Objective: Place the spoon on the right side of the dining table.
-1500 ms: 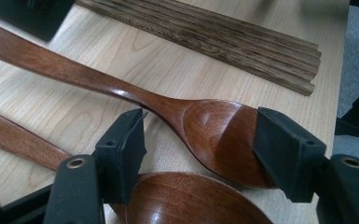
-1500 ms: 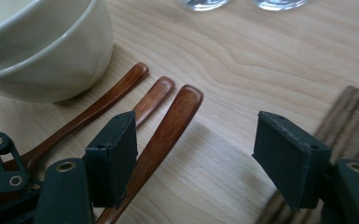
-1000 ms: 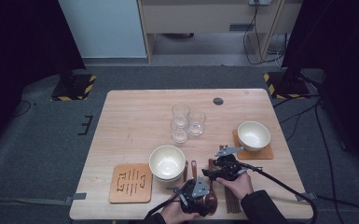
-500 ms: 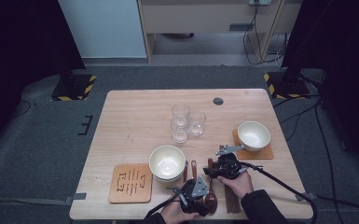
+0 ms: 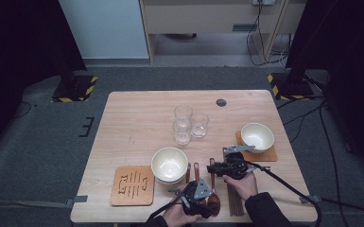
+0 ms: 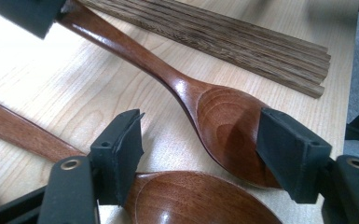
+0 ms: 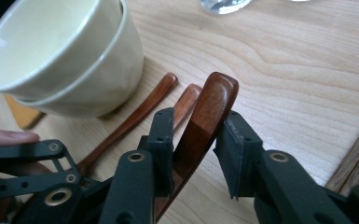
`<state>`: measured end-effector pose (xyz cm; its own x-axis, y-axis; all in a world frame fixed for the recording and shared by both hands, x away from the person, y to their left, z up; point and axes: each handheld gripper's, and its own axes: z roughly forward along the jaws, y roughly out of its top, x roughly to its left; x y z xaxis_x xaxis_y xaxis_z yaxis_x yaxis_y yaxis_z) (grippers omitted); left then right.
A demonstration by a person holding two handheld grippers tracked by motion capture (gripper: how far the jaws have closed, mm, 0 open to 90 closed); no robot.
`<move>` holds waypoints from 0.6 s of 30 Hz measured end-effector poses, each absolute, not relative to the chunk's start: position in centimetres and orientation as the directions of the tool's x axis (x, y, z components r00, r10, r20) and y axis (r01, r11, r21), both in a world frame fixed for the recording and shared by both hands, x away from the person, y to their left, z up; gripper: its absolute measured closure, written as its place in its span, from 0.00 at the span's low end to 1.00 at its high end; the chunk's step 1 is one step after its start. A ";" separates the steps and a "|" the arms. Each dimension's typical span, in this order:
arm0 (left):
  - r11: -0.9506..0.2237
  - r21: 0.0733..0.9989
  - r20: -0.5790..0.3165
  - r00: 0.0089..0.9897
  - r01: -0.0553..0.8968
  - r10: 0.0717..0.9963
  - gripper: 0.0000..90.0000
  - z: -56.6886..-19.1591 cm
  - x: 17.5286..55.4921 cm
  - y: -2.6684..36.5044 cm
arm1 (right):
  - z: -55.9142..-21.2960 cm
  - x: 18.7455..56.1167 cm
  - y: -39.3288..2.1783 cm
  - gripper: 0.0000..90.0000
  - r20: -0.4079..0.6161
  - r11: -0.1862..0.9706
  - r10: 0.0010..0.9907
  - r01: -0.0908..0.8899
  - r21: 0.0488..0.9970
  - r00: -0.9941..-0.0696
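Note:
Three dark wooden spoons lie side by side near the table's front edge. My right gripper [image 5: 215,168] [image 7: 198,135] has just been closing its jaws and is shut on the handle [image 7: 205,121] of the rightmost spoon [image 5: 212,187], whose tip stands a little off the wood. My left gripper [image 5: 210,201] [image 6: 205,154] is open around that same spoon's bowl [image 6: 224,130]: its right pad [image 6: 289,158] sits at the bowl's edge and its left pad [image 6: 121,154] is apart from it. A second spoon bowl [image 6: 191,200] lies just below the jaws.
A bundle of chopsticks [image 5: 235,203] [image 6: 242,37] lies right of the spoons. Two stacked cream bowls [image 5: 169,164] [image 7: 74,60] stand to the left, beside a wooden coaster [image 5: 132,185]. Another bowl [image 5: 257,136] sits at the right. Three glasses [image 5: 183,124] stand mid-table.

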<state>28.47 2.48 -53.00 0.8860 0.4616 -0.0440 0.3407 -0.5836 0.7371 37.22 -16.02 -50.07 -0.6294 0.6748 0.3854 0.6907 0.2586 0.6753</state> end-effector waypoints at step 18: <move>-0.566 0.742 -0.042 0.867 0.360 0.496 0.35 -52.9 28.8 2.7 | -48.6 36.9 -17.0 0.84 0.446 0.166 0.643 0.681 0.713 -0.623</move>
<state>28.80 2.71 -52.94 0.8673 0.4960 -0.0421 0.3596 -0.5659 0.7419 36.94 -17.04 -48.57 -0.6230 0.6430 0.4456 0.6810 0.1655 0.7133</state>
